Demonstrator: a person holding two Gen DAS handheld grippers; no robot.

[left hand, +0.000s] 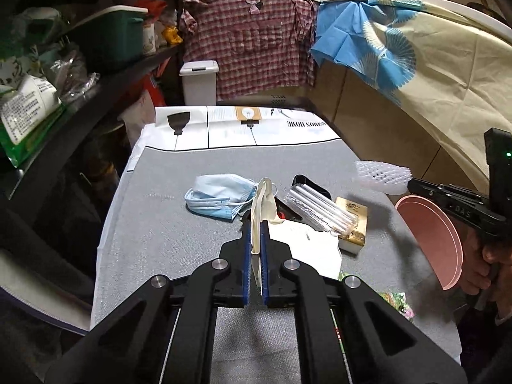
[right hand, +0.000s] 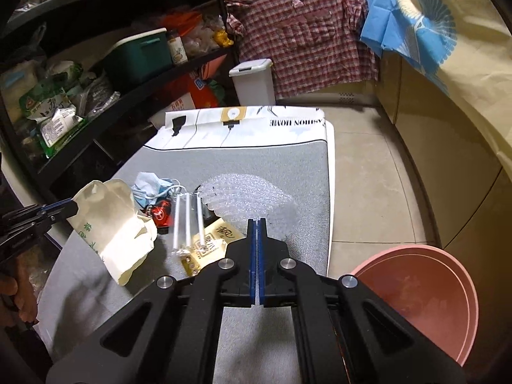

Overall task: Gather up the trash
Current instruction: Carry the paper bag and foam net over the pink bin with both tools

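Left wrist view: the left gripper is clamped on a cream paper bag, blue pads pressing its edge, the bag standing up above the grey table. Taking the bag as landmark: a blue mask lies on the table just to its left, a clear straw pack just to its right, resting partly on a gold box. A white sheet sits on the table right below the bag. Further right of the bag, off the table edge, is a pink bin, and above it the right gripper pinches a white foam net (held in the air, clear of the table). Well behind the bag, a white lidded bin stands on the floor. Right wrist view: the right gripper has its pads closed w/ the foam net caught between them. The bag is at the left, held by the left gripper; mask behind it, straw pack and gold box to its right, a red-black wrapper betw. bag and straws. The pink bin is far right of the bag, beside the table.
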